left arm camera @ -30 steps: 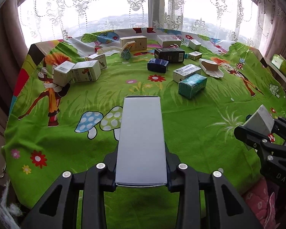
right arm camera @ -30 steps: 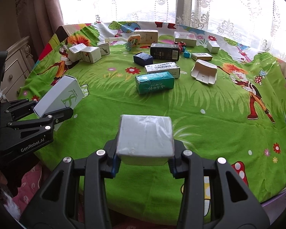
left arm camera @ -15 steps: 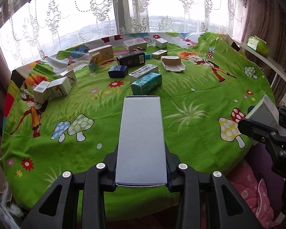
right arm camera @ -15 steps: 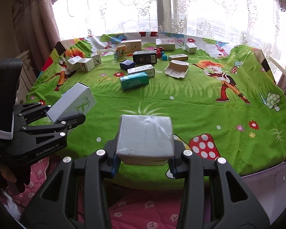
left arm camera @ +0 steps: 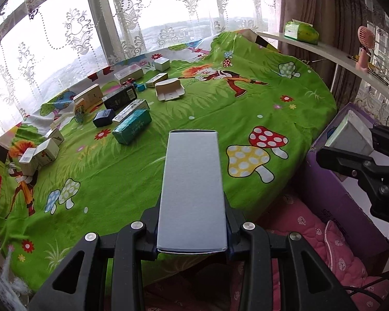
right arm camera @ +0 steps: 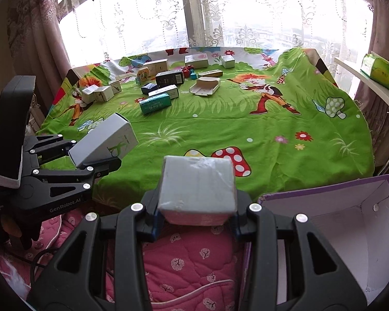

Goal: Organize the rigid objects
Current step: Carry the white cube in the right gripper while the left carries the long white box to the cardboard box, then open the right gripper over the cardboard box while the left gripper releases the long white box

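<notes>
My left gripper [left arm camera: 192, 233] is shut on a long white box [left arm camera: 192, 189], held out over the front edge of the green cartoon tablecloth [left arm camera: 246, 108]. In the right wrist view that left gripper [right arm camera: 96, 160] appears at the left, its white box [right arm camera: 103, 140] showing a green figure. My right gripper [right arm camera: 197, 217] is shut on a plastic-wrapped grey-white box [right arm camera: 197, 184], just past the table's front edge. From the left wrist view the right gripper [left arm camera: 350, 160] and its box [left arm camera: 350, 137] hang over an open purple box [left arm camera: 332, 189]. The purple box's white inside [right arm camera: 345, 223] lies to my lower right.
Several small boxes crowd the far left of the table, among them a teal box [right arm camera: 155, 103] and an open white carton [right arm camera: 205, 86]. A pink quilted cushion [right arm camera: 189, 259] lies below the grippers. A white shelf [left arm camera: 324, 51] on the right carries a green tissue pack [left arm camera: 300, 31] and a pink fan [left arm camera: 364, 51].
Both grippers have swung to the right, off the table's middle toward its front right edge, each keeping its box. The purple box and the pink cushion have come into view.
</notes>
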### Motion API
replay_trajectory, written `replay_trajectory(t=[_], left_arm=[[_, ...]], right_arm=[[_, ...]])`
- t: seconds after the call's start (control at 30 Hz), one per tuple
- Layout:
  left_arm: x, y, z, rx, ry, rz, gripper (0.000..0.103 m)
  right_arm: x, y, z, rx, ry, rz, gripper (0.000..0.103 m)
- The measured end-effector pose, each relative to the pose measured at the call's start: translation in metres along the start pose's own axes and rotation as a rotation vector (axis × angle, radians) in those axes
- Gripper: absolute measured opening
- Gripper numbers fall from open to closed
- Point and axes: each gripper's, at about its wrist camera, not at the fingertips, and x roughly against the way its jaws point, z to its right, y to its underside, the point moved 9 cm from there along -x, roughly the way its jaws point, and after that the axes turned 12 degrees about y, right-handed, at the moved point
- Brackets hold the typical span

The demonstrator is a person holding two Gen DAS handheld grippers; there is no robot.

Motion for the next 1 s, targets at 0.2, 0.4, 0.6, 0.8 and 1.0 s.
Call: replay_trajectory(t=[0.2,0.4,0.6,0.8,1.0], left_arm=[[-0.004,-0.027,0.068,-0.167,0.084,-0.002,0.037],[-0.018,-0.039,0.144,-0.291,0.214,-0.045,0.037],[-0.038,-0.036,0.212,-0.379,0.332,-0.115,0.037],[-0.052,-0.023,0.247,-0.455,0.367,-0.154,0.037],[-0.056,-0.017,0.257,-0.49,0.404,-0.17,0.037]], right_arm=[[0.016,0.016,0.054,-0.069,0.089,-0.003,0.044],[0.032,0.04,0.114,-0.168,0.184,-0.021,0.044],[0.043,0.06,0.171,-0.243,0.309,-0.043,0.044],[0.049,0.074,0.209,-0.29,0.394,-0.069,0.044],[0.051,0.082,0.229,-0.283,0.466,-0.098,0.044]])
